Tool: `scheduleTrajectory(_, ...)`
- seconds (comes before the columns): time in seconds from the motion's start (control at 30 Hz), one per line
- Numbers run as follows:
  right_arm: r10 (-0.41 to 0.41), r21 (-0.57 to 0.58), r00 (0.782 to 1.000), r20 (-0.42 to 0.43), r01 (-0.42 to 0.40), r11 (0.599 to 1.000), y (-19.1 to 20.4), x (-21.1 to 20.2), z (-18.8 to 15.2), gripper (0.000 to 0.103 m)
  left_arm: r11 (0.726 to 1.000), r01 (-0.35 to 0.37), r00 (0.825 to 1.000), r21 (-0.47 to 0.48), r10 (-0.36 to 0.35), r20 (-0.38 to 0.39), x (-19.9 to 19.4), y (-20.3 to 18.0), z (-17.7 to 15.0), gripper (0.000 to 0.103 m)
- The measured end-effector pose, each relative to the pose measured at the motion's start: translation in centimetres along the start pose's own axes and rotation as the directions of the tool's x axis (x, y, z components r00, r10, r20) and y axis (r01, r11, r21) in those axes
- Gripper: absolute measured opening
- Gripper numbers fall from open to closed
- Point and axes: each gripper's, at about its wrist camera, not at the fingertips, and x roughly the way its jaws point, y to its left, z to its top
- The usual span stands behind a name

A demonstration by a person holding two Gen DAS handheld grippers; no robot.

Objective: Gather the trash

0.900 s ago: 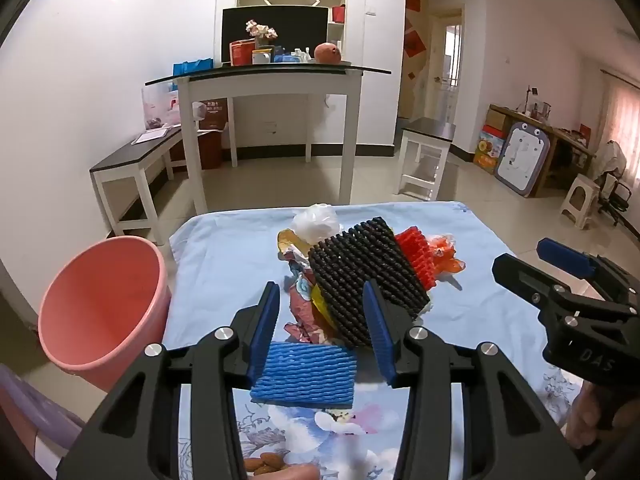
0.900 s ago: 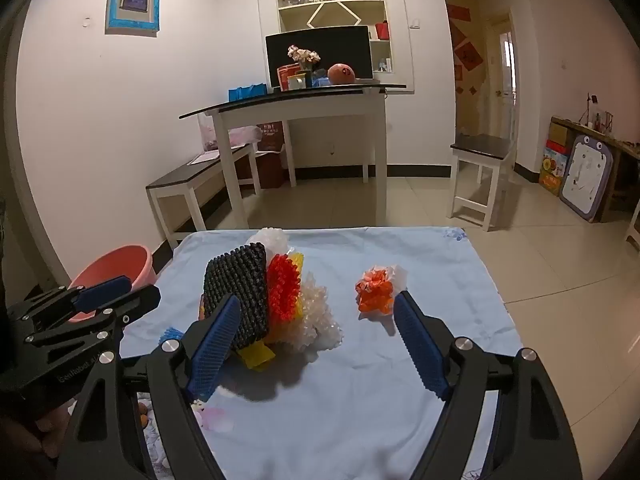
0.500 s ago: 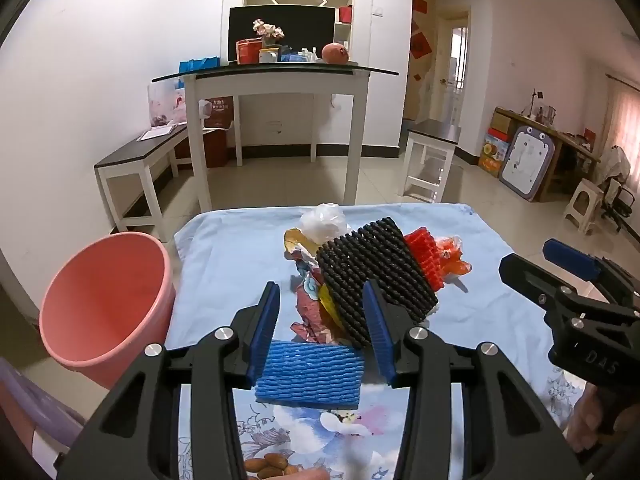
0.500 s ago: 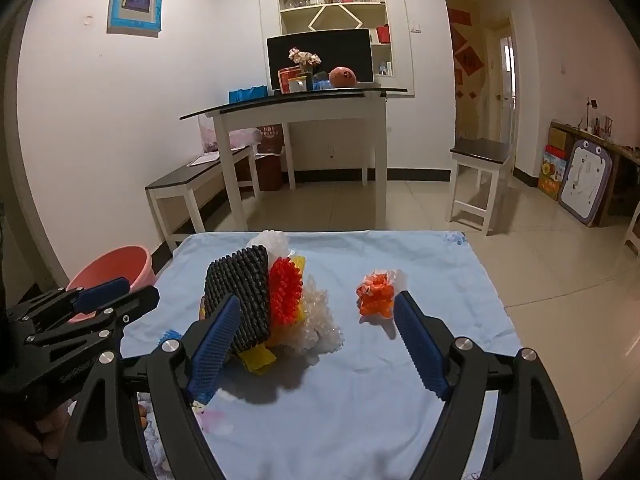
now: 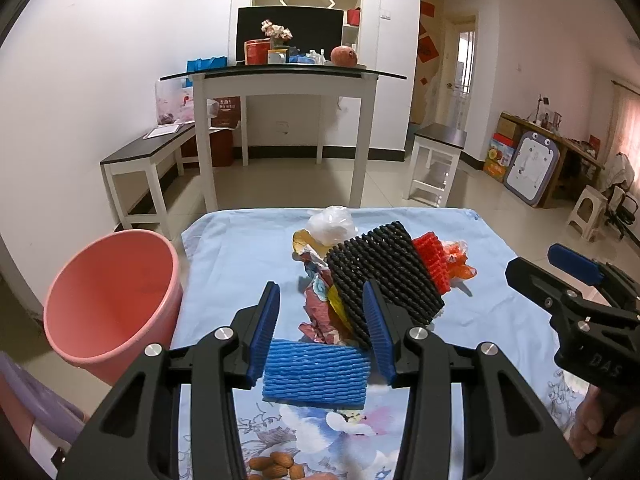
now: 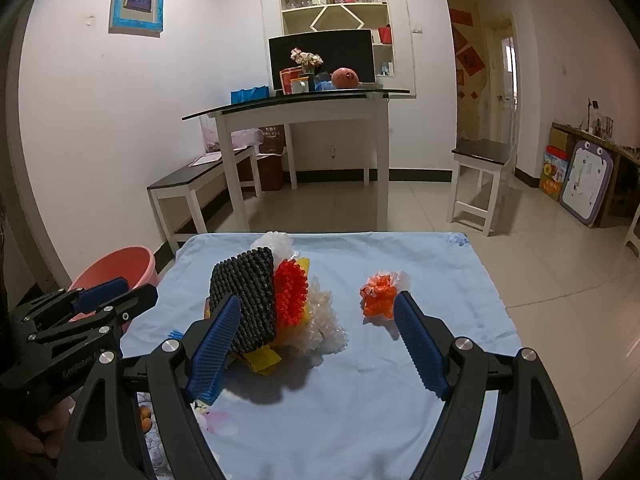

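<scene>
Left gripper (image 5: 322,318) jaws open, blue ribbed foam sleeve (image 5: 315,373) between, ungripped. Sink to counter (image 5: 240,248), close squarely, carry to pink plastic bucket (image 5: 108,300). Right gripper (image 6: 316,344) jaws open, empty.

what can't be made out

almonds (image 5: 276,466) cut off by bottom edge of left wrist view. blue foam net (image 5: 316,374) partly behind the finger pads, lower centre; in right wrist view only a sliver shows, lower left. pink bucket (image 6: 116,268) mostly behind the left gripper (image 6: 114,294), left of frame. wrappers under black foam net (image 5: 384,270) too crumpled to id. shelf items, top centre, too small.
</scene>
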Motion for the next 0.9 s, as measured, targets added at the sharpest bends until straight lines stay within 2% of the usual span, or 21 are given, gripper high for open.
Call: scheduleTrajectory(0.9,0.002,-0.011,1.0,0.026,-0.001,1.0,0.39,-0.87,0.56,0.078,1.0,-0.012,1.0,-0.009,0.012,0.01,-0.74,-0.18,0.08,0.044)
